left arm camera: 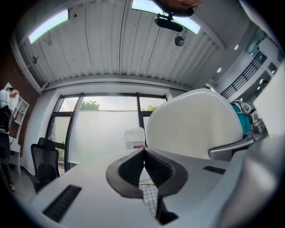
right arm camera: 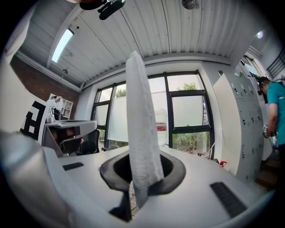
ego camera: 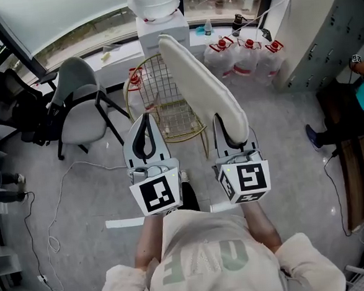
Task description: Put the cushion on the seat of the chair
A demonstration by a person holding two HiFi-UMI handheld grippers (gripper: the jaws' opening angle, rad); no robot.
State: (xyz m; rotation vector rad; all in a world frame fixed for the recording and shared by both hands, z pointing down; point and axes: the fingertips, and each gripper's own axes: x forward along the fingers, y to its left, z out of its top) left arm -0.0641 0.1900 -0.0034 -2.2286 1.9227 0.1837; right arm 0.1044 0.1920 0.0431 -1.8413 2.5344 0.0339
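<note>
A white cushion (ego camera: pixel 203 87) stands on edge, tilted, above the gold wire chair (ego camera: pixel 161 115), which I see from above in the head view. My right gripper (ego camera: pixel 229 132) is shut on the cushion's near edge. In the right gripper view the cushion (right arm camera: pixel 140 133) rises edge-on from between the jaws. My left gripper (ego camera: pixel 145 122) is shut with nothing in it, just left of the cushion and over the chair's seat. In the left gripper view the pads (left arm camera: pixel 133 167) meet, the cushion (left arm camera: pixel 191 124) fills the right side, and the chair's wire mesh (left arm camera: pixel 149 196) shows below.
A grey chair (ego camera: pixel 80 105) and a black office chair (ego camera: pixel 11 98) stand to the left. Behind the gold chair are a water dispenser (ego camera: pixel 153 7) and several water bottles (ego camera: pixel 244 53). A cable (ego camera: pixel 55 200) trails over the floor. A person (ego camera: pixel 359 98) sits at the right.
</note>
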